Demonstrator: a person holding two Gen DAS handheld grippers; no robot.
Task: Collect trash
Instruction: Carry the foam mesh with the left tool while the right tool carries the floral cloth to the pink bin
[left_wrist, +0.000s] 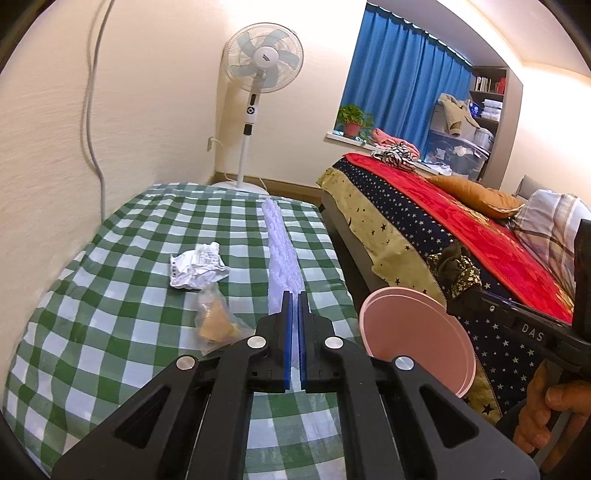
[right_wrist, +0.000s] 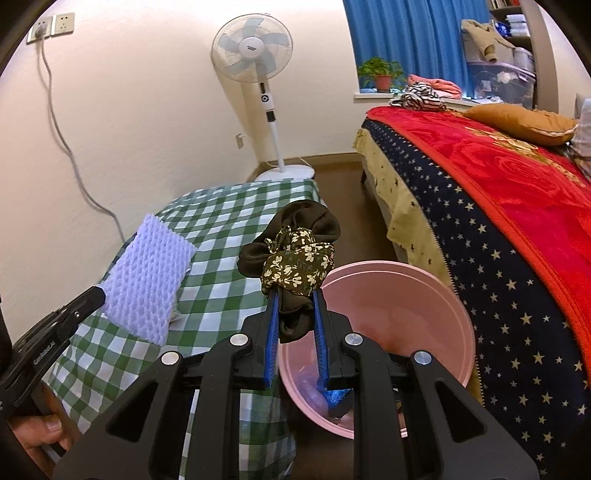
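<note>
My left gripper (left_wrist: 294, 295) is shut on a white foam net sleeve (left_wrist: 280, 251), held edge-on above the green checked table (left_wrist: 110, 314); the sleeve also shows in the right wrist view (right_wrist: 147, 277). A crumpled white paper (left_wrist: 197, 266) and a clear plastic wrapper with a yellowish scrap (left_wrist: 214, 321) lie on the table left of the sleeve. My right gripper (right_wrist: 293, 291) is shut on a dark floral cloth bundle (right_wrist: 295, 254), held over the near left rim of a pink bin (right_wrist: 406, 291). The bin holds bluish scraps at its bottom.
A bed (right_wrist: 498, 192) with a red blanket and star-print cover stands right of the bin. A standing fan (right_wrist: 258, 59) is by the far wall. A grey cable (right_wrist: 62, 140) hangs down the wall left of the table.
</note>
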